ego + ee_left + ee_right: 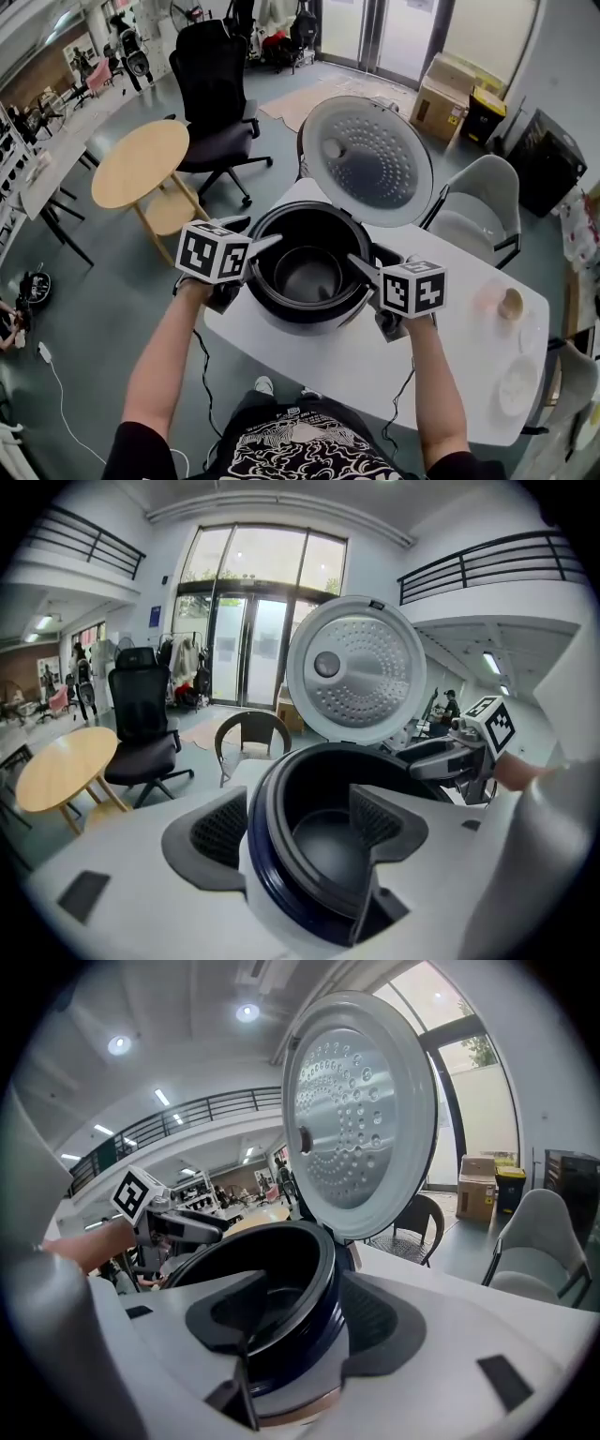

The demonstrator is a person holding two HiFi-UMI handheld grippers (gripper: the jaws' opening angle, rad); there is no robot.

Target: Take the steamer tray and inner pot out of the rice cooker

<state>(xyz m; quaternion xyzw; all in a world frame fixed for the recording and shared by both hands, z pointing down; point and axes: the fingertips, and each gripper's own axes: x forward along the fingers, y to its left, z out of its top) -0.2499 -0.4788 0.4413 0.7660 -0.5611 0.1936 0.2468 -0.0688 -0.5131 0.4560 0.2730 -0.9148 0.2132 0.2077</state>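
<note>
Starting well left of the rice cooker: a round wooden side table stands on the floor, with a black office chair just behind it.

Now the left gripper, at the cooker's left rim. Its jaws are apart and straddle that rim, with one pad outside the cooker's wall and the other dipped inside the inner pot. There's a gap between pads and rim (no squeeze on it).

The cooker itself sits on the white table. Its lid stands open and upright behind it, silver dimpled underside facing us. The inner pot is seated in the cooker. It is black and round, with a thick dark rim of bluish sheen, a step partway down, then a smooth glossy bottom. Whether that upper step is a separate steamer tray, I can't tell.

Across to the cooker's right rim is the right gripper, jaws also apart. One jaw is inside the pot and one close beside the outer wall, with a gap showing on the inner side.

Further right of the cooker, on the same table, are a small tan cup and a white dish, their contents too small to make out.
</note>
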